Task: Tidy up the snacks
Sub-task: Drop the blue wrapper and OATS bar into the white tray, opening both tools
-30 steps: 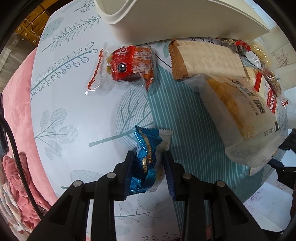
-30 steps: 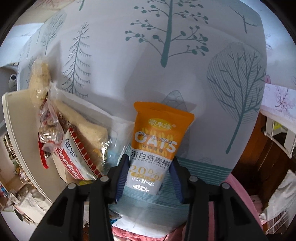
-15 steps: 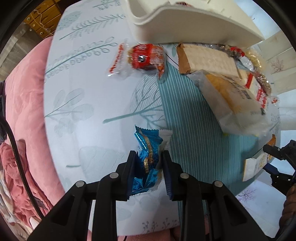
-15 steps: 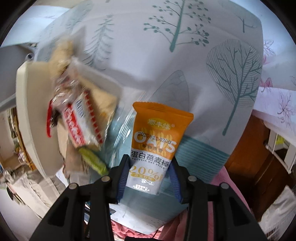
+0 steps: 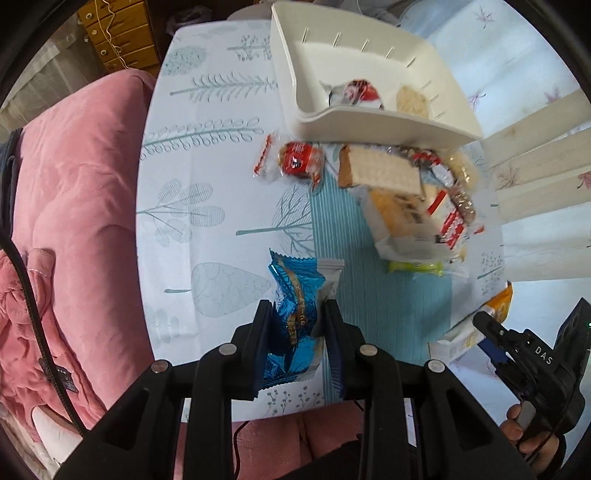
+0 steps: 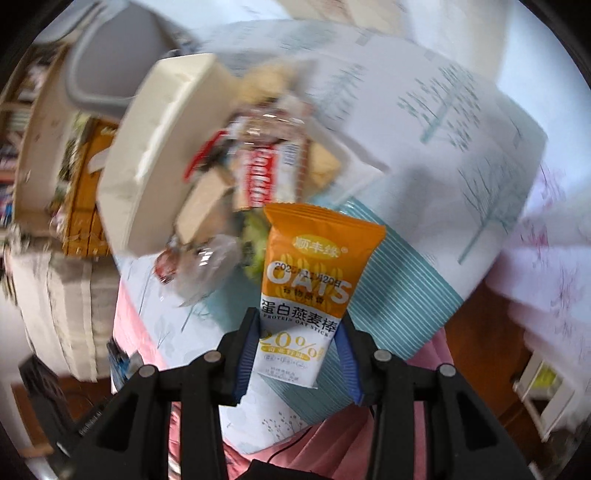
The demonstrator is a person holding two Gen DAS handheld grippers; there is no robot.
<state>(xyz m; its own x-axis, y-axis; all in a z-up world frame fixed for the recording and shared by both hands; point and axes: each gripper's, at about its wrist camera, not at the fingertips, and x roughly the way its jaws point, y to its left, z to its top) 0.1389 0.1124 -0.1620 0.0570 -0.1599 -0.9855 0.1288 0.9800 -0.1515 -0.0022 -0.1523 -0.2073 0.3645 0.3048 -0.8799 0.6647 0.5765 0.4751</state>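
Note:
My left gripper (image 5: 297,332) is shut on a blue foil snack packet (image 5: 295,302), held well above the table. In the right wrist view my right gripper (image 6: 297,343) is shut on an orange and white oat bar packet (image 6: 310,280), also lifted off the table. The right gripper and its oat bar (image 5: 495,314) show at the lower right of the left wrist view. A white basket (image 5: 369,122) stands at the far side of the table with a red snack (image 5: 358,92) and a biscuit (image 5: 412,101) in it. A pile of snacks (image 5: 406,199) lies just in front of the basket.
The table wears a white and teal tree-print cloth (image 5: 207,206). A red-wrapped cake (image 5: 299,160) lies left of the pile, a green packet (image 5: 415,266) at its near edge. A pink blanket (image 5: 74,221) is at the left. A wooden dresser (image 5: 118,33) stands beyond.
Both grippers have risen with their packets, so the table looks smaller and further off. The inside of the white basket has come into view. The right wrist view has rolled.

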